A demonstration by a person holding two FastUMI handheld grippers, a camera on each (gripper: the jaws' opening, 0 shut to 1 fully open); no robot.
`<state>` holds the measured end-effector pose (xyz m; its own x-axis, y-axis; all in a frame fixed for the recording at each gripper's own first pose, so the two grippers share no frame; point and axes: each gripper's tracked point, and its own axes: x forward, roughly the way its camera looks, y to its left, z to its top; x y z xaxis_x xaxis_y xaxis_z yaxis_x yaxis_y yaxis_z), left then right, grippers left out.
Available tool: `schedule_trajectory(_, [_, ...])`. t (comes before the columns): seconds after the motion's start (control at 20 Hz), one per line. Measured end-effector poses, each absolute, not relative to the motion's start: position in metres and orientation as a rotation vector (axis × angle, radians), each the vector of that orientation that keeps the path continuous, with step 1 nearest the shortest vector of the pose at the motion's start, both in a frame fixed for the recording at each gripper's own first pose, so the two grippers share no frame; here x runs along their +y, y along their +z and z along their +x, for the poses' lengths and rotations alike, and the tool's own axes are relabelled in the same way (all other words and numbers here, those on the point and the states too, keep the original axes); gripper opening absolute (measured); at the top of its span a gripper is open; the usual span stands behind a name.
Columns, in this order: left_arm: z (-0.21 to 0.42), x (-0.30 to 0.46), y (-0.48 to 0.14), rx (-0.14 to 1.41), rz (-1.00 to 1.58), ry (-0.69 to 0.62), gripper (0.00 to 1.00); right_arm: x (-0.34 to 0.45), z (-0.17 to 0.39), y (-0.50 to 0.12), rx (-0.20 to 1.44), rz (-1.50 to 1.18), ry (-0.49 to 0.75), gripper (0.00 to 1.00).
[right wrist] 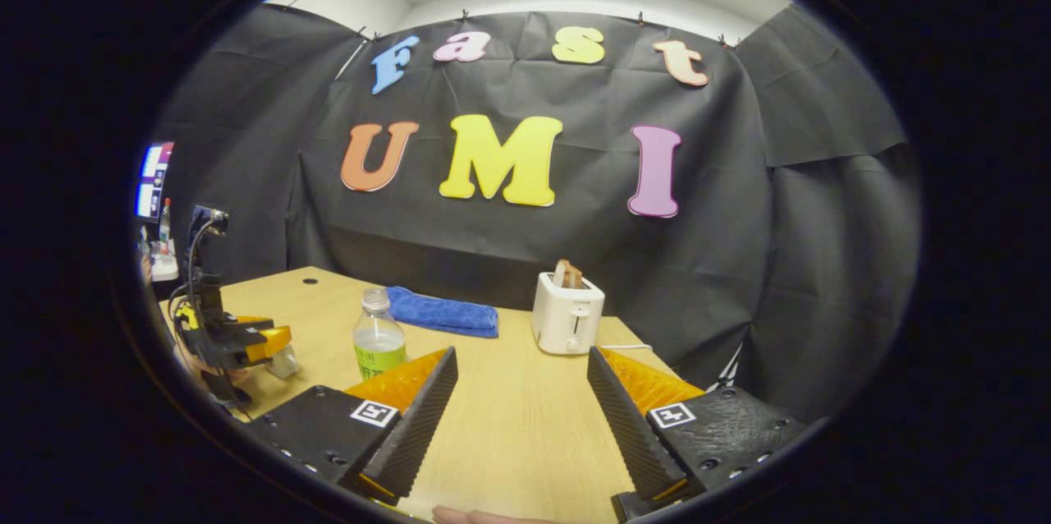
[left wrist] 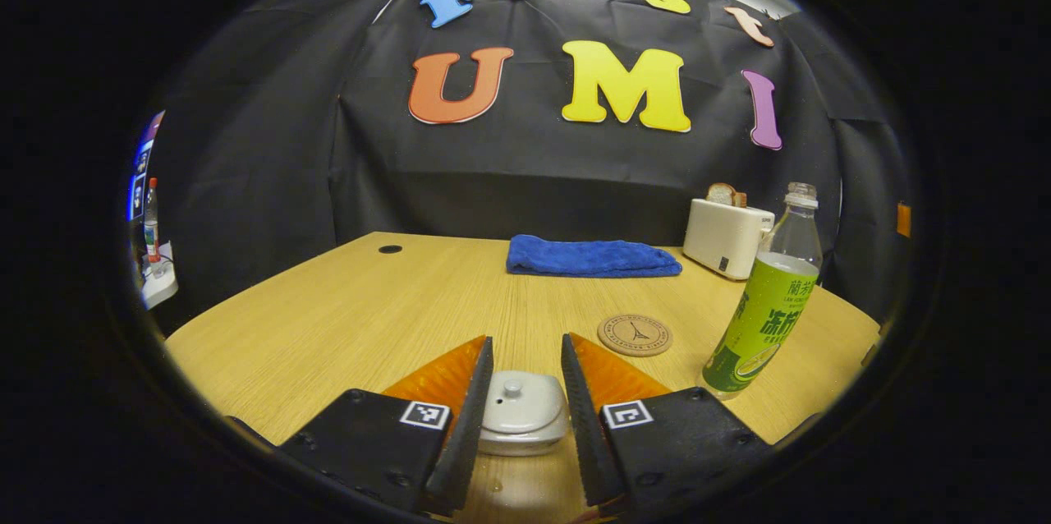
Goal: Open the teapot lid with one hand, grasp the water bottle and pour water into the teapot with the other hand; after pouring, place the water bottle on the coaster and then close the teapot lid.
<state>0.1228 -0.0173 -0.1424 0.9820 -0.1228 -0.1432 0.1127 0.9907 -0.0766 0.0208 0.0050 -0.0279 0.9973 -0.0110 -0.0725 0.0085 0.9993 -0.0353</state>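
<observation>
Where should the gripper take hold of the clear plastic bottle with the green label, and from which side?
Grip the clear plastic bottle with the green label from the side, around its labelled body: it stands upright, uncapped, and the neck is narrower.

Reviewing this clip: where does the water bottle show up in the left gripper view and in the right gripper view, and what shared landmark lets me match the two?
Left gripper view: the water bottle stands at right on the table, beside the coaster.
Right gripper view: the water bottle stands left of centre, above that gripper's left finger.
Shared landmark: the blue towel lies behind the bottle, with the toaster to its right.
</observation>
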Motion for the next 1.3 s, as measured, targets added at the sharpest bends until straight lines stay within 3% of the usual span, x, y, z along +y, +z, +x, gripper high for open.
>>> schedule_trajectory(0.05, [0.124, -0.013, -0.144, 0.144, -0.061, -0.106, 0.39, 0.006, 0.021, -0.029, 0.075, -0.035, -0.008, 0.95])
schedule_trajectory(0.3, [0.123, -0.010, -0.140, 0.127, -0.050, -0.093, 0.08, 0.010, 0.024, -0.034, 0.091, -0.034, -0.001, 0.95])
schedule_trajectory(0.55, [0.112, -0.011, -0.108, 0.061, -0.030, -0.087, 0.05, 0.026, 0.032, -0.048, 0.120, -0.024, 0.035, 0.98])
schedule_trajectory(0.75, [0.094, -0.001, -0.079, 0.016, -0.014, -0.069, 0.05, 0.059, 0.039, -0.069, 0.178, 0.034, 0.152, 0.95])
schedule_trajectory(0.8, [0.090, 0.001, -0.074, 0.025, -0.034, -0.072, 0.05, 0.066, 0.040, -0.073, 0.192, 0.055, 0.179, 0.98])
schedule_trajectory(0.85, [0.085, 0.002, -0.070, 0.038, -0.061, -0.079, 0.05, 0.075, 0.042, -0.074, 0.191, 0.064, 0.206, 0.92])
schedule_trajectory(1.15, [0.060, 0.014, -0.050, 0.078, -0.102, -0.087, 0.03, 0.127, 0.056, -0.094, 0.163, 0.059, 0.351, 0.98])
schedule_trajectory(1.3, [0.049, 0.011, -0.046, 0.096, -0.113, -0.113, 0.03, 0.142, 0.076, -0.108, 0.186, 0.087, 0.358, 0.98])
